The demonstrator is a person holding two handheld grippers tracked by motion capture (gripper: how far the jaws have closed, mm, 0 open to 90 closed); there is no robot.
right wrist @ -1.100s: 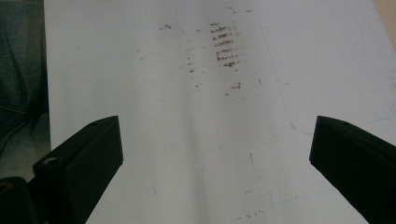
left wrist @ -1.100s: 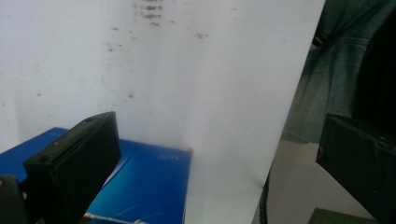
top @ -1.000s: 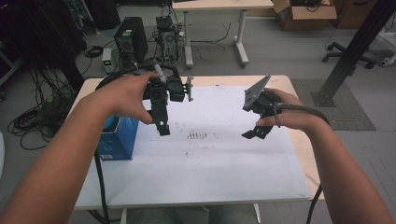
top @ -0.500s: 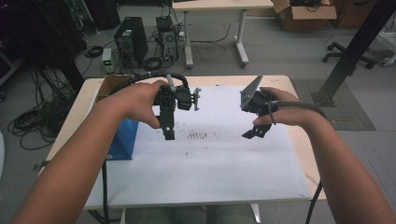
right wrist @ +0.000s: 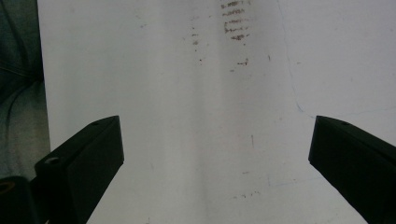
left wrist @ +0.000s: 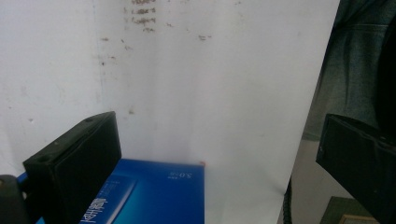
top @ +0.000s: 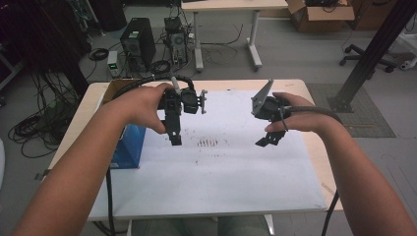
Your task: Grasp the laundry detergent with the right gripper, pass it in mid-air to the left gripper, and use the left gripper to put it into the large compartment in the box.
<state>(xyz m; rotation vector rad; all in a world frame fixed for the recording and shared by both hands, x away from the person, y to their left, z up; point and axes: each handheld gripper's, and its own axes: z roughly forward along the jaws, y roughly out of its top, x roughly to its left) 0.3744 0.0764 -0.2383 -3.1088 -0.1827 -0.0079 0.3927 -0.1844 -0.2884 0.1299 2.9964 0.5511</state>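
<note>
Holding both tools above the white sheet (top: 216, 167), I have the left gripper (top: 175, 139) left of centre in the high view and the right gripper (top: 268, 141) right of centre, each with jaws spread wide and nothing between them. The blue box (top: 129, 147) sits at the sheet's left edge; in the left gripper view it lies at the bottom (left wrist: 154, 196), behind my left jaw.

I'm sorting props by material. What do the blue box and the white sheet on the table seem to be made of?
The blue box looks like glossy printed cardboard: sharp folded edges, a sheen and white lettering in the left gripper view. The white sheet seems matte paper or thin board, though plastic is possible: it lies flat, with dark smudges on it.
</note>
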